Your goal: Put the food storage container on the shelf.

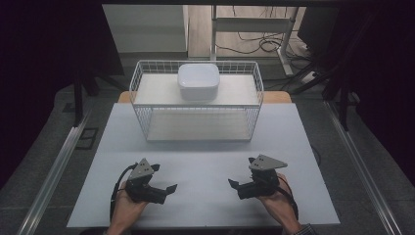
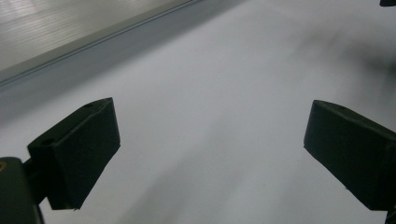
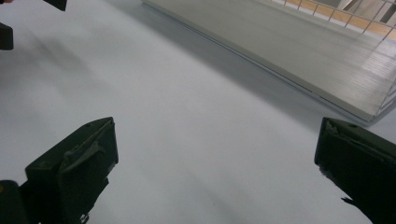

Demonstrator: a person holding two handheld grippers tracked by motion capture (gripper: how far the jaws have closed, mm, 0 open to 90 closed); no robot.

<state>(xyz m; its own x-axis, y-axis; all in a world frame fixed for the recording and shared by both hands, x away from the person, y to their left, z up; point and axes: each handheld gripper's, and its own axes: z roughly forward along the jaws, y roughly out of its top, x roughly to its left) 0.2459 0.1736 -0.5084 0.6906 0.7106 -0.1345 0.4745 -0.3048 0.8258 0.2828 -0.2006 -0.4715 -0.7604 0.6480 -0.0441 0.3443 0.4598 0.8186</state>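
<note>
High view showed the left gripper (image 1: 165, 190) and the right gripper (image 1: 237, 187) resting low over the near part of the white table (image 1: 205, 161), each held in one of the person's hands, their tips turned inward toward each other and well apart. Both had their jaws spread wide with nothing between them. Left gripper view confirmed it: two black jaws far apart over bare tabletop, the left gripper (image 2: 210, 154) holding nothing. Right gripper view showed the same for the right gripper (image 3: 215, 168), with the edge of the wire rack's lower shelf (image 3: 299, 51) ahead of it. The white wire rack (image 1: 142, 83) stood at the far side of the table, and a white lidded container (image 1: 197, 81) sat on its upper shelf, well apart from both grippers.
</note>
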